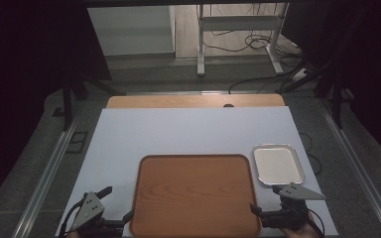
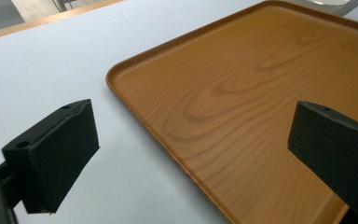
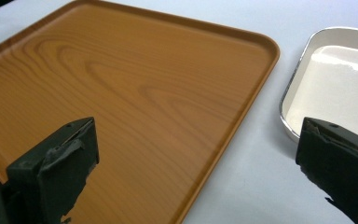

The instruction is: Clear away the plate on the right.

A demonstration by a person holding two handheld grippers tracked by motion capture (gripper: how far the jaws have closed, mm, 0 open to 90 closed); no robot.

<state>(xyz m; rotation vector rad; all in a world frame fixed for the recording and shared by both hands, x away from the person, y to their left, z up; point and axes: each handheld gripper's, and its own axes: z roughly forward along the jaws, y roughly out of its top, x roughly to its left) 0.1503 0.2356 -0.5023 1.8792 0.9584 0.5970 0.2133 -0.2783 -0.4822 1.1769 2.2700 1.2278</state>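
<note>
An empty wood-grain tray [image 1: 194, 193] lies on the white tabletop [image 1: 188, 134] near the front edge. My left gripper [image 1: 117, 203] is open at the tray's left front corner. In the left gripper view its jaws stand wide apart on either side of the tray's left rim [image 2: 168, 144], one over the table and one over the tray. My right gripper [image 1: 265, 199] is open at the tray's right front corner. Its jaws straddle the right rim [image 3: 223, 154] without touching it. Nothing is held by either gripper.
A small empty metal tray [image 1: 278, 163] sits just right of the wooden tray, close to the right gripper's outer jaw [image 3: 340, 172]. A wooden desk edge [image 1: 196, 101] runs behind the white top. Table legs and cables lie on the floor beyond.
</note>
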